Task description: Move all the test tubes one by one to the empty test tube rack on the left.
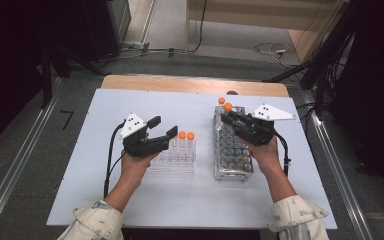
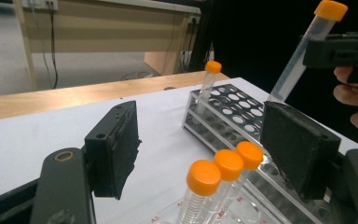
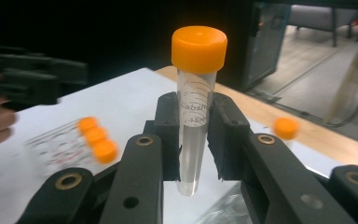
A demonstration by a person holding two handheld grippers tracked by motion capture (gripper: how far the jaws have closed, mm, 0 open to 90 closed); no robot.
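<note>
My right gripper (image 1: 226,119) (image 3: 196,119) is shut on a clear tube with an orange cap (image 1: 228,106) (image 3: 198,46). It holds the tube upright over the far end of the large clear tube rack (image 1: 233,152) (image 2: 235,105). One more orange-capped tube (image 1: 221,100) (image 2: 213,67) stands at that rack's far corner. My left gripper (image 1: 164,127) (image 2: 205,140) is open above the small clear rack (image 1: 172,162), close to its three orange-capped tubes (image 2: 228,163) (image 1: 186,135) without pressing on them. The left gripper view also shows the right gripper (image 2: 349,49) with its tilted tube (image 2: 303,51).
A white mat (image 1: 130,200) covers the wooden table (image 1: 195,84). The two racks stand side by side in the middle. Metal rails run along the floor left and right, and cables lie beyond the far edge. Bare mat lies in front and at the left.
</note>
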